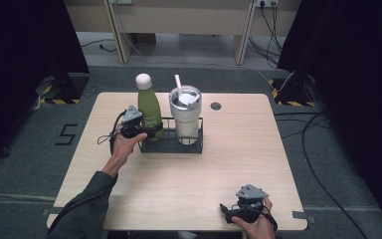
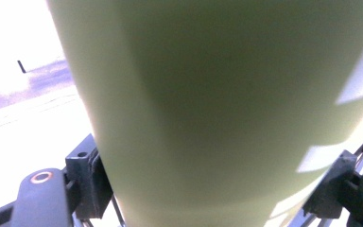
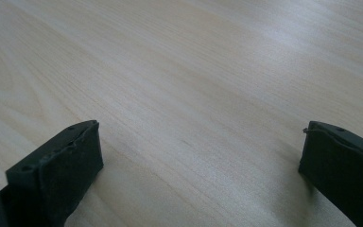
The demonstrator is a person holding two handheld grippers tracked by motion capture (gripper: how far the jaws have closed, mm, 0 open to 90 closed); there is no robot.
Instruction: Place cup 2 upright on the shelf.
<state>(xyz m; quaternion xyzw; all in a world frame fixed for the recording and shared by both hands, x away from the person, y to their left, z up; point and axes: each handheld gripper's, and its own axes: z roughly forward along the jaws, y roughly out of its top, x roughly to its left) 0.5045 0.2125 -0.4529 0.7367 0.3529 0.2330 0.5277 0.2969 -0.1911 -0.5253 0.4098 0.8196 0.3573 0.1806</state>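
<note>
High view: the green bottle (image 1: 149, 110) stands upright in the left end of a black wire rack (image 1: 171, 144), just above the middle of the frame, with a cream tumbler (image 1: 185, 115) and its straw beside it to the right. The left gripper (image 1: 146, 132) comes in from the left, its jaws set around the bottle's lower body just above the rack's rim. The right gripper (image 1: 227, 211) rests at the lower right of the tabletop (image 1: 238, 149), well apart from the rack.

Left gripper view: the bottle's green wall (image 2: 208, 109) takes up most of the frame, with one black jaw at each lower corner pressed against its sides, so the jaws are closed on the bottle. It looks like a stiff, smooth metal flask, probably weighty if full and liable to slip; a grip low on the straight body seems sounder than one on the tapering neck. The bottle's top and foot are cut off and the wall is blurred; of the rack, thin wires show at the bottom.

Right gripper view: the jaws stand wide apart over bare wood grain (image 3: 194, 85), holding nothing.
</note>
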